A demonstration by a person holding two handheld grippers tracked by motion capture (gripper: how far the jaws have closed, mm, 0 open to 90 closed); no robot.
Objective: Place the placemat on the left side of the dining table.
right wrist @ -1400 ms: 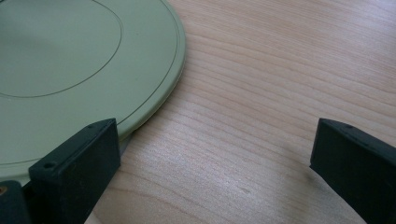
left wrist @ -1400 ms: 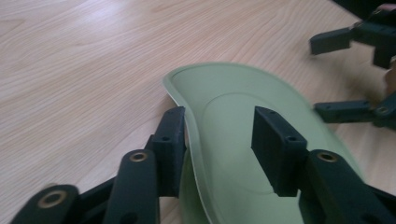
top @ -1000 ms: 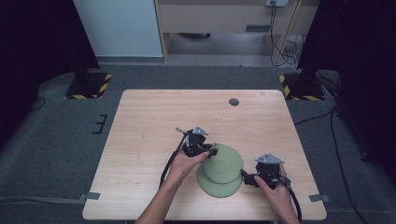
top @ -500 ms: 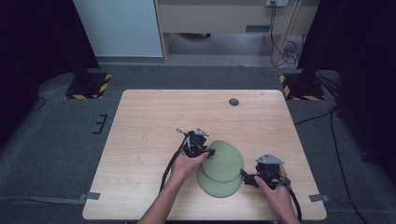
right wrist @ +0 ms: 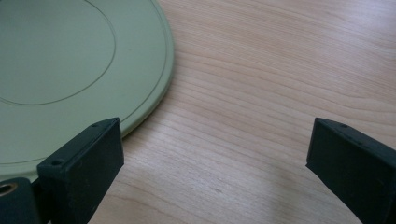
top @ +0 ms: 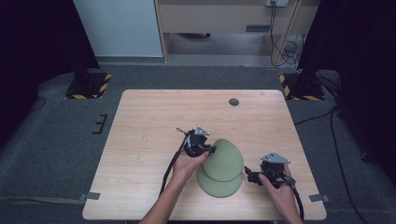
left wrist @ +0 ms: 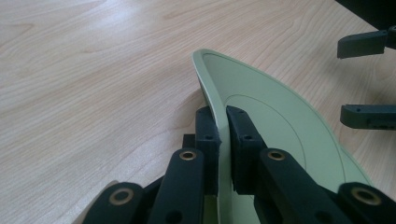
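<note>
My left gripper (top: 211, 150) is clenched on the rim of the upper green plate (top: 224, 158), and in the left gripper view the two black jaws pinch the thin edge of that plate (left wrist: 280, 121) between them. The plate is tilted, its left edge lifted off the one below while its right side seems to rest on or close over it; I cannot tell whether they touch there. The lower green plate (top: 219, 182) lies flat on the wooden table (top: 140, 140), near the front edge and a little right of centre, partly covered by the tilted one.

My right gripper (top: 251, 176) sits just right of the plates with its jaws spread wide and nothing between them. In the right gripper view the flat plate (right wrist: 70, 70) lies just beside the left jaw, its rim close to the jaw tip but not gripped.

As I judge it, the separating of the two plates is begun but not finished: the top plate is gripped and raised at one side, yet it hangs over the bottom one. What is left is to lift it clear and set it down elsewhere on the table, perhaps with my right gripper steadying the lower plate. A small dark round thing (top: 234, 101) lies far off near the back edge, untouched.
</note>
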